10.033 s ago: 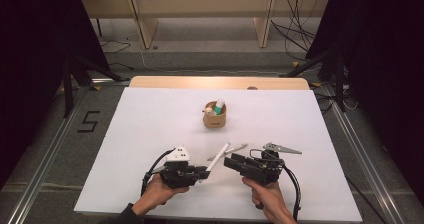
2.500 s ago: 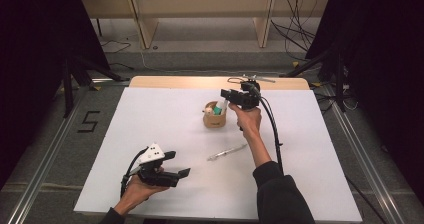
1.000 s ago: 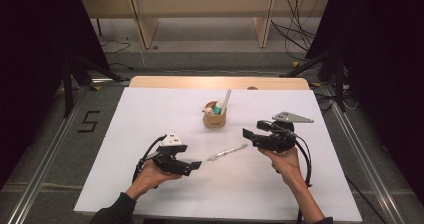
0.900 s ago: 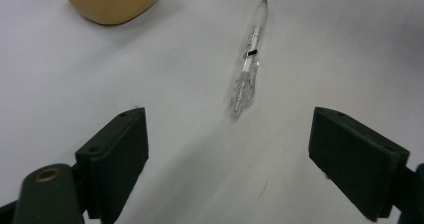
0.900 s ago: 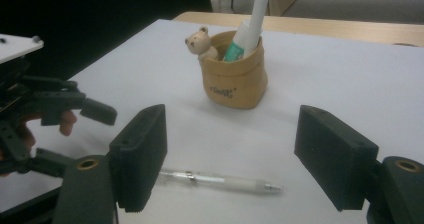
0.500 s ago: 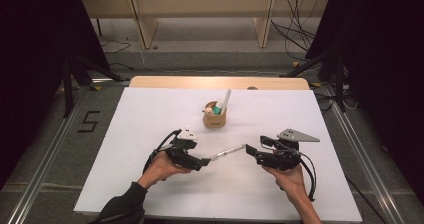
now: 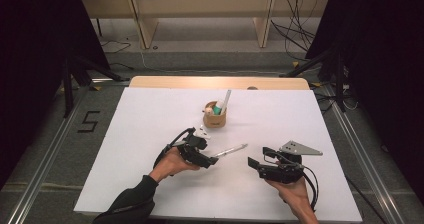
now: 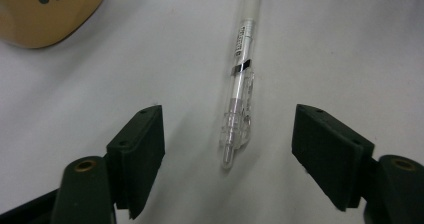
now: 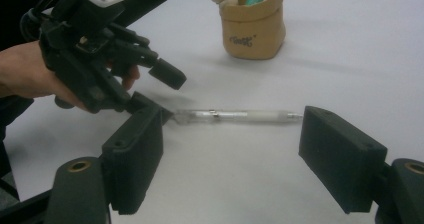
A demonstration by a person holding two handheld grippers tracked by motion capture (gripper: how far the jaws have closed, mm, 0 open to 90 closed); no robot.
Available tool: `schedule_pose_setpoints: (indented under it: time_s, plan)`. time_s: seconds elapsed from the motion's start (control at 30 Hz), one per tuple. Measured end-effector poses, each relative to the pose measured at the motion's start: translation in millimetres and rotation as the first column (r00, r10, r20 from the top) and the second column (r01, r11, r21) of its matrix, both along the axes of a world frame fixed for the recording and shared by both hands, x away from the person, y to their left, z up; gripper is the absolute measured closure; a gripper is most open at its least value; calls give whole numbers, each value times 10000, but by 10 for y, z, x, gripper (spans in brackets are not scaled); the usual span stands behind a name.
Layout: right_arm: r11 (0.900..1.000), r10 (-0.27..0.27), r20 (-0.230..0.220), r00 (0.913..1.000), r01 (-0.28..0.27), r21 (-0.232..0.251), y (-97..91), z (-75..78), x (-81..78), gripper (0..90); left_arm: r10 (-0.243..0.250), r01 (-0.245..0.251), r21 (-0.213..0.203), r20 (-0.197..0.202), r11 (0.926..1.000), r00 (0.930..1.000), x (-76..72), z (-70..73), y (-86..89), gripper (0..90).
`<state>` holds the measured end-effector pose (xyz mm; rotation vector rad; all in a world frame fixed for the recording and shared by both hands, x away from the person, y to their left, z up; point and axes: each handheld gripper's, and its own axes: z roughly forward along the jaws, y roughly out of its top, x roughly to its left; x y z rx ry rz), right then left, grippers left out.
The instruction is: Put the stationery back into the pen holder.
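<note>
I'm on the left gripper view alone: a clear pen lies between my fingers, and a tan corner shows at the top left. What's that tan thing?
Observer: A small tan pouch standing upright on the white table, beyond the pen.
Operator: Anything in it?
Observer: A white stick leans out of its top, beside something teal.
Operator: Where's the other gripper?
Observer: The right gripper hangs low near the pen's far end, apart from it; its fingers, empty, have just been opening. Your left gripper has just been closing its fingers around the pen, not yet touching it.
</note>
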<state>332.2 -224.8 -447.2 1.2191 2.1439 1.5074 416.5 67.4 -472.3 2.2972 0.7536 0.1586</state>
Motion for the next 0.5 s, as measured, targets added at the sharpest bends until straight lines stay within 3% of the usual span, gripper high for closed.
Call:
schedule_pose_setpoints:
  time_s: [0.33, 0.5]
  plan:
    - [10000, 62, -27, 10000, -62, -69, 0, -45, -137, 251, -349, 356, 519, -154, 9980, 9993, 52, -44, -166, 424]
    - [10000, 93, -78, 9999, -93, 6, -17, -61, -167, 254, -549, 547, 732, -2, 9958, 9985, 56, -48, -203, 494]
